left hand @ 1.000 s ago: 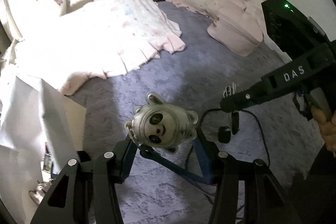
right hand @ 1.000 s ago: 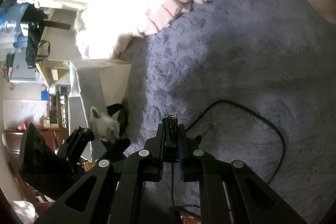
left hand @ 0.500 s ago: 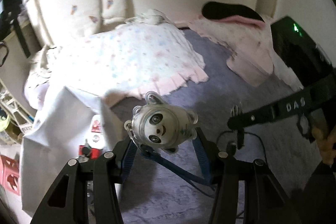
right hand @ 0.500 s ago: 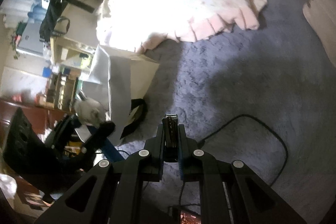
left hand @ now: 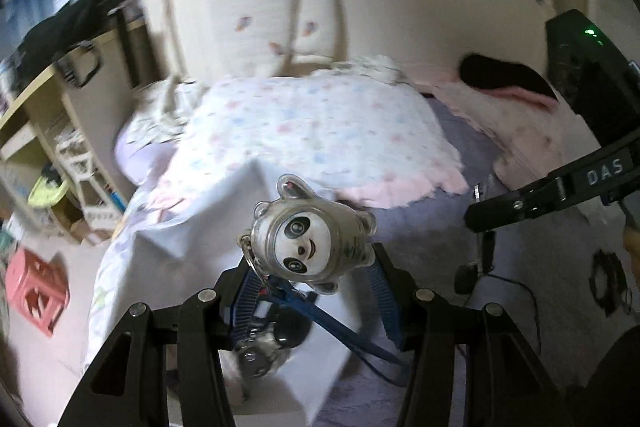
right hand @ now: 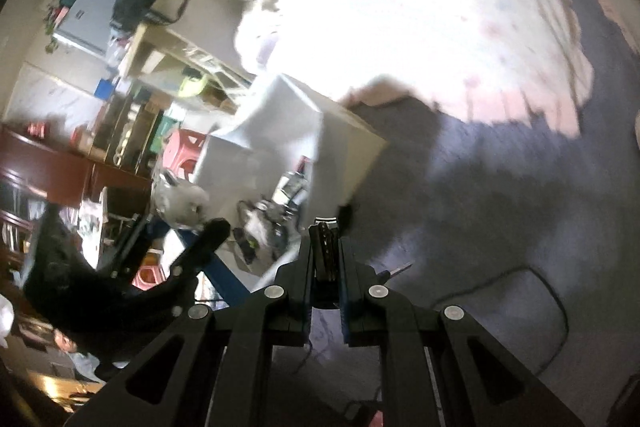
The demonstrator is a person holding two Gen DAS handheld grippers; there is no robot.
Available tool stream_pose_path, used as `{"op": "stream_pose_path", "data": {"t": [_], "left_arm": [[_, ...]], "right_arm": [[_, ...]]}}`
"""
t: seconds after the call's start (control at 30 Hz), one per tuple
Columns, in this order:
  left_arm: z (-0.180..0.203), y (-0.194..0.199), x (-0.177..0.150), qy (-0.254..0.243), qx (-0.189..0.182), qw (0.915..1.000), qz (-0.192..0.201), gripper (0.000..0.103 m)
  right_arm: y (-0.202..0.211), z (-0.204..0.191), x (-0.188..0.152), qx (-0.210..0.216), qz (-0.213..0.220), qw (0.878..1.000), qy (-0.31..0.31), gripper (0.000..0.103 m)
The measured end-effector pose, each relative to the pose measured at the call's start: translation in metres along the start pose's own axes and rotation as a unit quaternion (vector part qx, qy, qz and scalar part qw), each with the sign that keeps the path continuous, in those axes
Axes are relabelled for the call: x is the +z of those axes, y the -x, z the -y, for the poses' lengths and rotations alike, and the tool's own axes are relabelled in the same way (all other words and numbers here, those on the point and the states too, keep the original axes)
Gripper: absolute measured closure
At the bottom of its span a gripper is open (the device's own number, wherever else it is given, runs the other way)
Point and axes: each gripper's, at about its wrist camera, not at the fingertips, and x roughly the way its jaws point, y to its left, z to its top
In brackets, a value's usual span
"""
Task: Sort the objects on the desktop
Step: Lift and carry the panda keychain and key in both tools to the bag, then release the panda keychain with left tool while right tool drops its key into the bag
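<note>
A clear-shelled panda keychain figure [left hand: 310, 245] with a blue lanyard [left hand: 340, 331] sits between the pads of my left gripper [left hand: 312, 267], which is shut on it. It hangs above an open white box [left hand: 240, 203] holding several small items [left hand: 260, 355]. The right wrist view shows the same gripper [right hand: 200, 235] and panda [right hand: 180, 203] at the left, over the box [right hand: 280, 131]. My right gripper [right hand: 326, 243] is shut on a small narrow dark object [right hand: 325, 251] with a pale tip. From the left wrist it shows as a black arm [left hand: 520, 203] at the right.
A purple carpet-like cover [right hand: 480, 219] carries a black cable [right hand: 552, 299]. A pale frilled blanket [left hand: 320, 131] lies behind the box, pink cloth [left hand: 532, 131] at the right. Shelves [left hand: 48, 131] and a red stool [left hand: 36, 283] stand to the left.
Both grippers have risen and swung left toward the white box, each keeping its hold. The panda now hangs over the open box instead of over the purple cover.
</note>
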Motion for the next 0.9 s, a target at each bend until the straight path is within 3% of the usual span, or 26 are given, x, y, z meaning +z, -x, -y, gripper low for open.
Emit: {"op": "stream_pose_path", "data": {"t": [0.17, 0.37, 0.57, 0.77, 0.9], "left_arm": [[-0.043, 0.004, -0.005, 0.054, 0.037, 0.9978, 0.004, 0.054], [-0.084, -0.018, -0.021, 0.101, 0.081, 0.9910, -0.034, 0.054], [-0.103, -0.053, -0.040, 0.120, 0.072, 0.9865, -0.085, 0.054], [-0.107, -0.074, -0.051, 0.124, 0.087, 0.9776, -0.147, 0.051], [-0.107, -0.073, -0.050, 0.123, 0.112, 0.9742, -0.153, 0.036]], "right_arm": [[-0.008, -0.033, 0.014, 0.015, -0.001, 0.999, 0.030, 0.092], [-0.032, -0.064, 0.025, 0.030, -0.018, 0.998, 0.051, 0.092], [-0.055, -0.094, 0.036, 0.043, -0.031, 0.996, 0.071, 0.092], [-0.078, -0.115, 0.040, 0.040, -0.050, 0.995, 0.080, 0.092], [-0.090, -0.113, 0.041, 0.039, -0.059, 0.995, 0.075, 0.092]]}}
